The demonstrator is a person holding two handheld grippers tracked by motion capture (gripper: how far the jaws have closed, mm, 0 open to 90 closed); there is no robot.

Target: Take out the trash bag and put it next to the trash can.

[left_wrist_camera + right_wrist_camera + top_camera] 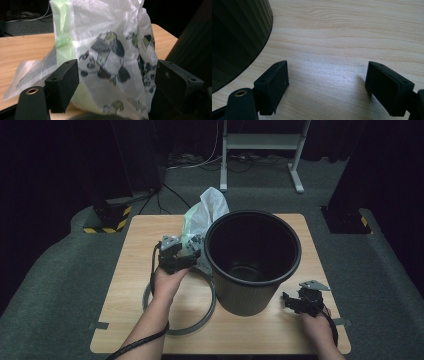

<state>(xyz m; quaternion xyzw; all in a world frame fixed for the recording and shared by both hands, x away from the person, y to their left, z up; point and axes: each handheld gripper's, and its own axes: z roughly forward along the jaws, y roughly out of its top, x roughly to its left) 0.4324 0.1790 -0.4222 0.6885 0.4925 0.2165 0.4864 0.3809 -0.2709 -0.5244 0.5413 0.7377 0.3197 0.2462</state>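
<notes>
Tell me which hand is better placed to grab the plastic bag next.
Left. The left claw is open with the plastic bag between its jaws. The right claw rests open over bare table, beside the bin.

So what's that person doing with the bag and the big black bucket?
A person holds a gripper in each hand at a wooden table. The left gripper has its fingers spread around a crumpled plastic bag with panda pictures, which stands beside the empty black bin; it hasn't pinched it. The right gripper rests open over bare table by the bin's base. A grey ring lies flat near the bin.
</notes>
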